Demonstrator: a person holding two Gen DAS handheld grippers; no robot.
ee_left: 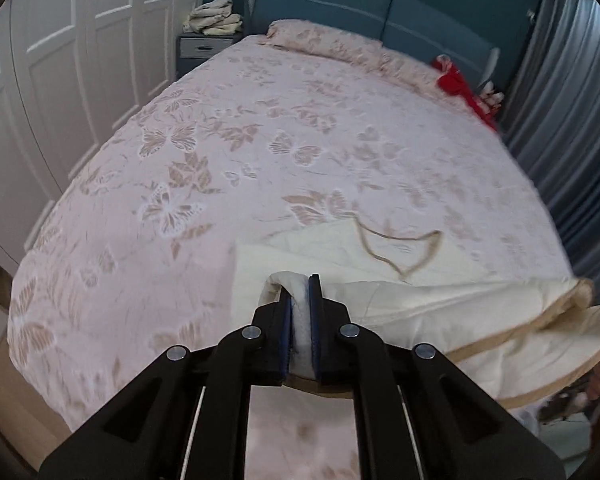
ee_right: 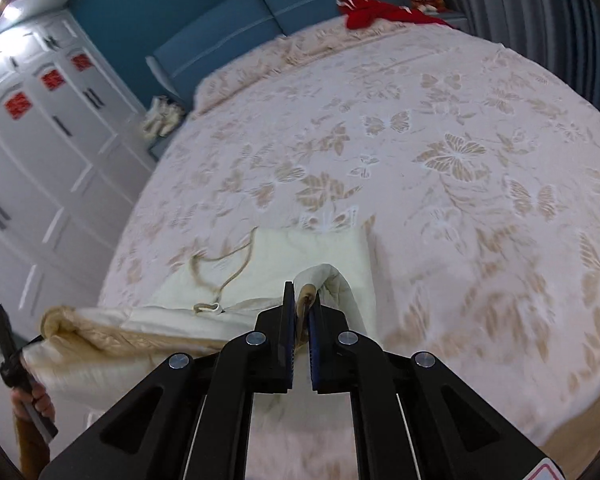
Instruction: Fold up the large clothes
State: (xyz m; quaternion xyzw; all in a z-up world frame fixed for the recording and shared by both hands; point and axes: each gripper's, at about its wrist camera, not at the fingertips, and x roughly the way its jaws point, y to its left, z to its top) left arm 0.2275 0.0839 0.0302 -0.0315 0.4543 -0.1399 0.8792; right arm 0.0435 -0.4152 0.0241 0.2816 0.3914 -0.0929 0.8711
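A cream garment (ee_left: 440,304) with tan trim and a tan drawstring (ee_left: 404,252) lies at the near edge of the bed, partly lifted. My left gripper (ee_left: 299,286) is shut on a white fold at its left end. The right wrist view shows the same cream garment (ee_right: 312,252), its drawstring (ee_right: 228,276) looping over it. There my right gripper (ee_right: 302,296) is shut on a tan-edged fold at the right end. The cloth sags between the two grippers. At the far left of that view a hand (ee_right: 32,398) holds the other black gripper.
The bed (ee_left: 260,152) wears a pink cover with tan butterflies. A red garment (ee_left: 464,88) lies by the teal headboard (ee_left: 380,12). White wardrobe doors (ee_left: 60,80) run along the left, a nightstand (ee_left: 204,46) holds folded cream laundry, and grey curtains (ee_left: 572,120) hang on the right.
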